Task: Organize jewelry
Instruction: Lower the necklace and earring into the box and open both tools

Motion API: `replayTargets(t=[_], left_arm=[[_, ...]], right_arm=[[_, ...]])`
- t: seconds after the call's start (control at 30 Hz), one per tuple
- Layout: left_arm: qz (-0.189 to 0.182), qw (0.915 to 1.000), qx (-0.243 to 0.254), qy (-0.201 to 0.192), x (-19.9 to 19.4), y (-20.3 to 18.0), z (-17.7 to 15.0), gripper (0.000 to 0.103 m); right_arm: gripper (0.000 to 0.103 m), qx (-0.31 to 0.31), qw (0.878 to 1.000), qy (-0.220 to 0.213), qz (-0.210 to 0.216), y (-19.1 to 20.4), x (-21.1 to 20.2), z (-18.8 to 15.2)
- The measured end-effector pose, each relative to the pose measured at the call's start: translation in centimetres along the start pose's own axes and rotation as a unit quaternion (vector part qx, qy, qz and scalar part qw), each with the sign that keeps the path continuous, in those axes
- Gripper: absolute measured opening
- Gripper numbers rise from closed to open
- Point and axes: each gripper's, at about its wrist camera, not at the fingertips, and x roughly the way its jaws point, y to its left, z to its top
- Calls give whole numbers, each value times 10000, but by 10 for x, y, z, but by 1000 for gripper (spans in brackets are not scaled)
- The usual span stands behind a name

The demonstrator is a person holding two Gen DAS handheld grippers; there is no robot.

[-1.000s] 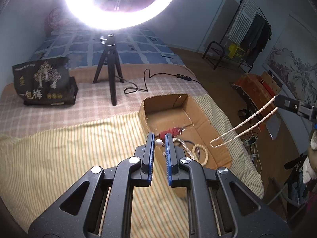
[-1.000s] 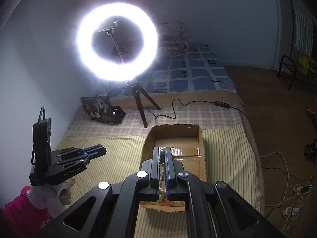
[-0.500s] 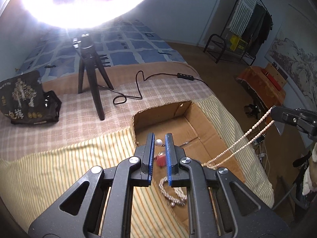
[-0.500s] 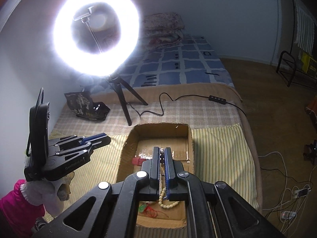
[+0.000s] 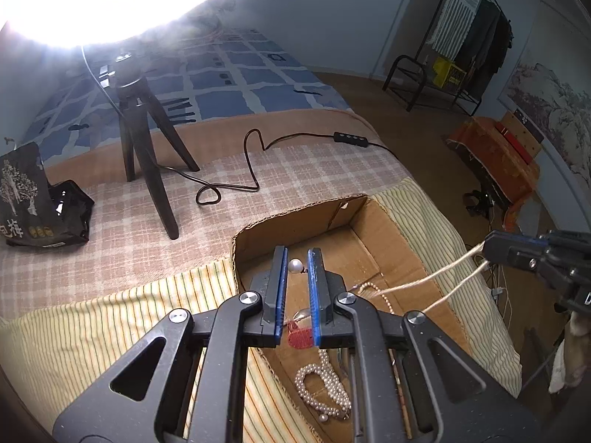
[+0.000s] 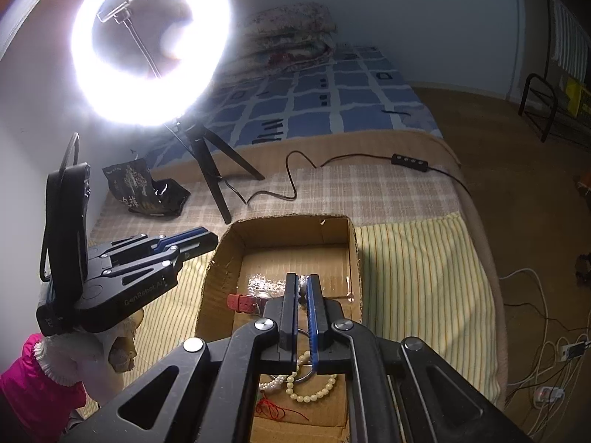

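The bed [image 5: 303,170], spread with a checked blanket and a yellow striped cloth, carries the cardboard box [image 5: 402,243], the landmark here; the box sits on the striped cloth near the bed's floor-side edge. Behind the box, toward the pillows, the ring light [image 6: 147,40] glares on its black tripod [image 5: 147,155], and its cable [image 5: 255,170] loops over the checked blanket between tripod and box. Left of the tripod, farther from the box, lies a black printed bag [image 5: 33,203]. The left gripper [image 5: 297,258] hangs over the box's left wall with its fingers nearly closed, pinching a pearl earring [image 5: 295,265] at the tips. The right gripper [image 6: 302,288] is over the box's middle, fingers closed on a long pearl strand [image 5: 443,280] that runs taut from it down to the box floor. On the box floor lie a red watch strap [image 6: 242,302] toward the left wall, a white pearl bracelet [image 5: 321,391] at the near end, a cream bead bracelet [image 6: 314,391] beside it and a red cord [image 6: 273,409] nearest the front wall
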Motion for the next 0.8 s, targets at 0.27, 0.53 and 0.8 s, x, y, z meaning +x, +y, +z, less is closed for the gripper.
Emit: replayTargets(t=[0.27,0.53,0.8], left_arm=[[97,9999,-10,41,6,1,2,10],[135,9999,-20,-31,1,4,1,40],[195,9997,-30,-141,-12,4,0,52]], right_arm=[[35,-110,9999,74,-20,2,7,-7],[66,-209,9995,65,-220,6,10,-14],[73,-180,9995,36,-242,8,7,-17]])
